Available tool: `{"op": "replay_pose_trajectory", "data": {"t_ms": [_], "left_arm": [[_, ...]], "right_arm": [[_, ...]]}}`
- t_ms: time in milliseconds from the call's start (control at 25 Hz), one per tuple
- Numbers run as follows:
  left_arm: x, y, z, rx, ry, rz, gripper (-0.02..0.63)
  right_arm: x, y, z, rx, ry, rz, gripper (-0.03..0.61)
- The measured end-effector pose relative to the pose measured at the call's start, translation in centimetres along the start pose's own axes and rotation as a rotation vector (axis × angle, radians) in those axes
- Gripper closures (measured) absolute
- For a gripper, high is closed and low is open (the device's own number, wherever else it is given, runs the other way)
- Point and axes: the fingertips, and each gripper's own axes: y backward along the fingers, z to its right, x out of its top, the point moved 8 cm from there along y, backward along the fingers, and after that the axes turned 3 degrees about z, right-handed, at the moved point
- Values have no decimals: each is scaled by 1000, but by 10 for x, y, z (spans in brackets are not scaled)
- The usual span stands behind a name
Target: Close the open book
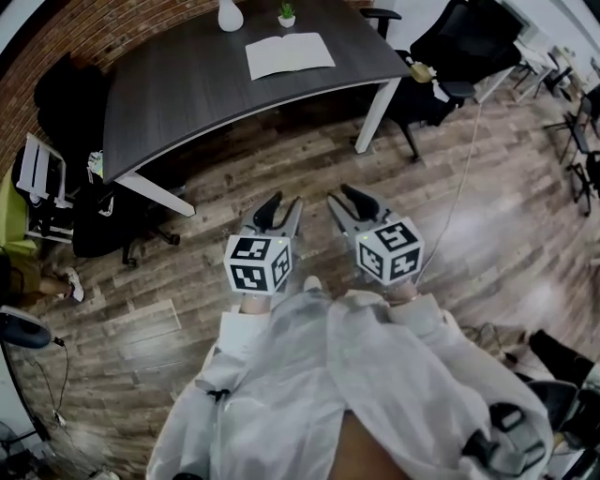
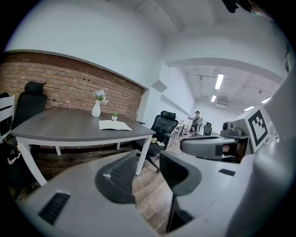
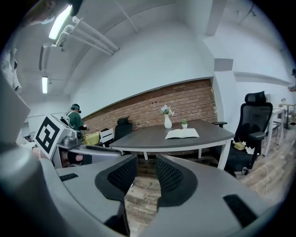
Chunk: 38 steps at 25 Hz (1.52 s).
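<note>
While the open book [image 1: 290, 54] lies flat on the table [image 1: 178, 94], well ahead, I hold my left tool [image 1: 284, 208] and right tool [image 1: 339, 199] spread, both empty.

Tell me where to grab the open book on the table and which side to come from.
Probably the outer edge of one cover of the book, coming over the near edge of the table: it lies open and flat, so only its edges offer a pinch, and the vase and plant stand behind it.
</note>
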Motion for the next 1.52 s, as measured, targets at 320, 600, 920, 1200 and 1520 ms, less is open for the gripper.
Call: {"op": "replay_pose_trajectory", "data": {"t_ms": [320,600,920,1200,1520], "left_arm": [[-2,-19,-22,-21,24,-28,477],[3,-39,-47,-9,49,-47,477],[26,-83,-77,23,72,-43,477],[58,-140,-109,58,87,-36,477],[109,-204,-146,111,93,-29,477]], "right_arm": [[2,-28,9,-8,0,-31,477],[10,-58,33,-18,-9,-61,477],[25,-109,66,23,-16,-79,477],[52,-168,107,85,6,-91,477],[96,-231,165,135,10,-90,477]]}}
